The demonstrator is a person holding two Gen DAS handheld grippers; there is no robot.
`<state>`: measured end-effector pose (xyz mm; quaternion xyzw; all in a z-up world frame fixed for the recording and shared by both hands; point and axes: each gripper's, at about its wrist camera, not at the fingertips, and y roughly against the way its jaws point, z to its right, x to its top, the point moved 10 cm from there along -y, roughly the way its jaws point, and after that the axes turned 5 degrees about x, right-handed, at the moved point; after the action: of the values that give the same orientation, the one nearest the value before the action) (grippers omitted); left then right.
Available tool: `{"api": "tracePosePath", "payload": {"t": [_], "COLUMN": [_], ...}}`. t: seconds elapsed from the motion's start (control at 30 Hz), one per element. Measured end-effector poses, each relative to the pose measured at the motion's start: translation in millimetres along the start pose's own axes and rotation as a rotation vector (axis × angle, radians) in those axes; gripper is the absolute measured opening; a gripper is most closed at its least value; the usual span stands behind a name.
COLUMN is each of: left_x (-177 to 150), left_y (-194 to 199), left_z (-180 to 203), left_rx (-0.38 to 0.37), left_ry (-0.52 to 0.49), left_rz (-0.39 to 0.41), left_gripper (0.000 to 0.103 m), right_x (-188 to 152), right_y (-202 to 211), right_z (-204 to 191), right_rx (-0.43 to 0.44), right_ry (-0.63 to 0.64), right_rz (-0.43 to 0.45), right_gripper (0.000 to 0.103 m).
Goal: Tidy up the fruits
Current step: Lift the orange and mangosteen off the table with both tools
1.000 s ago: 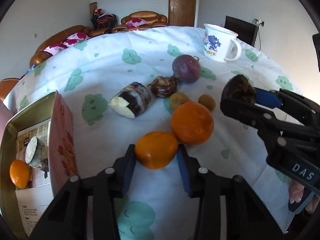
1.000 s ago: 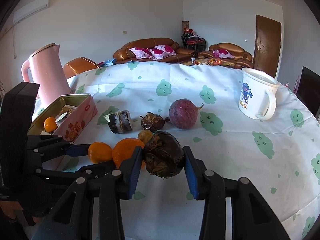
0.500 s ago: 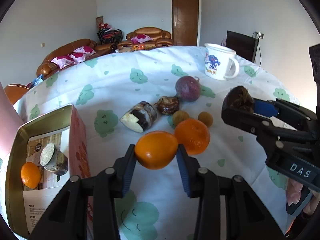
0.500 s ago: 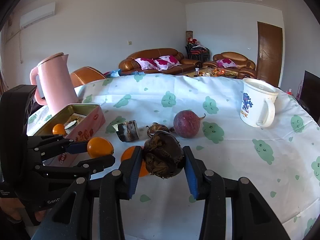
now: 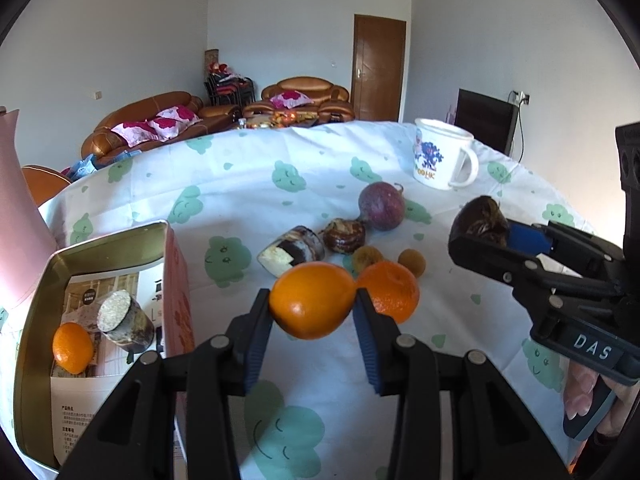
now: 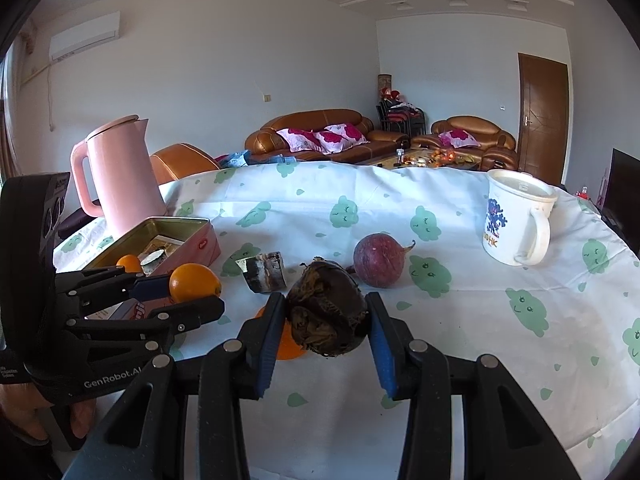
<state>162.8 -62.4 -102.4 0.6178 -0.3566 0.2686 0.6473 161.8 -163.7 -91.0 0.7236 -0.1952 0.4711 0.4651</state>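
Note:
My left gripper (image 5: pixel 313 310) is shut on an orange (image 5: pixel 312 300) and holds it above the table; the orange also shows in the right wrist view (image 6: pixel 195 282). My right gripper (image 6: pixel 326 326) is shut on a dark wrinkled fruit (image 6: pixel 326 320), held in the air; that fruit also shows in the left wrist view (image 5: pixel 482 218). A pink tin box (image 5: pixel 178 292) at the left holds a small orange (image 5: pixel 72 347) and a cut dark chunk (image 5: pixel 125 322). On the cloth lie a second orange (image 5: pixel 390 294), a purple round fruit (image 5: pixel 381 206), a cut dark piece (image 5: pixel 292 249), another dark wrinkled fruit (image 5: pixel 344 235) and two small brown fruits (image 5: pixel 412 262).
A white mug (image 5: pixel 442 160) stands at the far right of the table. A pink kettle (image 6: pixel 120 172) stands behind the tin at the left. The round table carries a white cloth (image 6: pixel 460 320) with green prints. Sofas stand beyond the far edge.
Both grippers have risen with their fruit. The left gripper lifted the orange off the cloth and drew back, so more of the tin's inside shows.

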Motion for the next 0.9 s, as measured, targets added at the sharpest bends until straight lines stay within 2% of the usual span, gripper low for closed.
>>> {"api": "tracePosePath", "payload": {"t": [0.9], "left_x": [10.9], "left_y": [23.0], "left_z": [-5.0], "left_rx": [0.054], "left_ry": [0.002], "left_rz": [0.129], "left_gripper": [0.042], "right_x": [4.5], "right_y": [11.1], "right_z": [-8.2], "right_rx": [0.024], "right_ry": [0.033], "right_rz": [0.057], "right_gripper": [0.043]}}
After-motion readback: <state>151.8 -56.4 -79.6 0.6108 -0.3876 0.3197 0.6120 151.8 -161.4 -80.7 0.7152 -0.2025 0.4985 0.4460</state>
